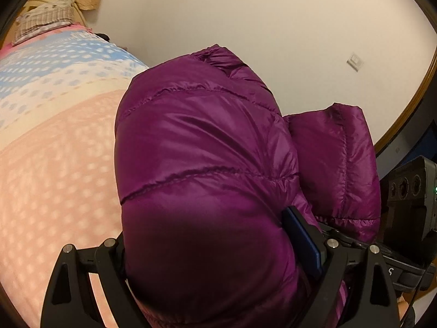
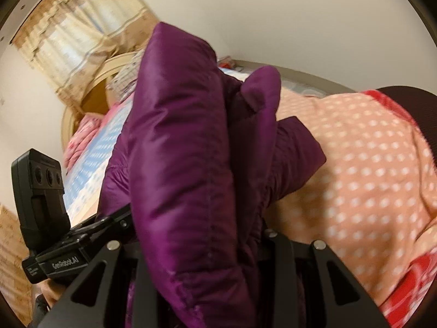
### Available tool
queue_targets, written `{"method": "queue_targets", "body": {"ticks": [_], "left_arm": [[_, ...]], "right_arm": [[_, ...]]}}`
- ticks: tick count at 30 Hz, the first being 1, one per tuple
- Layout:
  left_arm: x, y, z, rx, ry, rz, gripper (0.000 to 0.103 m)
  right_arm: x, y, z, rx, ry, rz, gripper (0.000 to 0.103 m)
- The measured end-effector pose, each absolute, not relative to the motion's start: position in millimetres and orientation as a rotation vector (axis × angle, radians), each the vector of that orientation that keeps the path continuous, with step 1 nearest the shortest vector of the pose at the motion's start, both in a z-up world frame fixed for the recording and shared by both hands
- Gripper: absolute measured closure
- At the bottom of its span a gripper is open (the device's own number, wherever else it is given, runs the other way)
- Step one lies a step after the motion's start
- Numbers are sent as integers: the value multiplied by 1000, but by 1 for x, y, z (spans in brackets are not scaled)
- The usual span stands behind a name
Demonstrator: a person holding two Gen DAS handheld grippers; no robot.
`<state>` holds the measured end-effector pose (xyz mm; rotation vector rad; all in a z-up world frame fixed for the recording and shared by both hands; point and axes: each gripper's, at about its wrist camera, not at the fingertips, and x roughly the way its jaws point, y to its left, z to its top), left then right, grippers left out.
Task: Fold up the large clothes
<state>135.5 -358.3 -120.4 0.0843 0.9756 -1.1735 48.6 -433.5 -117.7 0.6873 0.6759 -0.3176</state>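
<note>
While filling most of both wrist views, hides the fingertips of each hand-held gripper behind purple quilted down jacket. Behind it: a bed under a peach, white-dotted blanket with a blue-and-cream band, a checked pillow at the headboard, a beige curtain, a plain cream wall with a light switch. At the frame edge of each view, the other unit's black camera box. Left hand-held gripper: clamped on a puffy bunch of the jacket, blue pad pressed into its side. Right hand-held gripper: pinching a thick fold of the jacket between its black arms. Jacket raised above the bed, bunched rather than flat, long axis running away from the cameras toward the wall, one sleeve end poking out beside the main bulk.
</note>
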Motion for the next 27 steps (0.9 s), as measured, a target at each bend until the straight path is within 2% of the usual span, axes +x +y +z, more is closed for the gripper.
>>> {"method": "queue_targets", "body": {"ticks": [12, 16, 22, 24, 26, 27], "left_arm": [[143, -417, -136, 163, 980, -1123, 11], [154, -408, -152, 101, 1008, -1073, 11], [152, -401, -156, 112, 985, -1037, 9], [146, -397, -148, 138, 955, -1021, 9], [143, -395, -140, 165, 912, -991, 9], [141, -395, -134, 181, 883, -974, 9]], "right_arm": [[44, -472, -123, 737, 672, -349, 69], [57, -479, -137, 716, 707, -308, 69], [61, -514, -158, 890, 653, -185, 67], [55, -514, -153, 884, 651, -183, 57], [43, -511, -141, 836, 682, -248, 34], [30, -508, -128, 800, 660, -290, 32]]}}
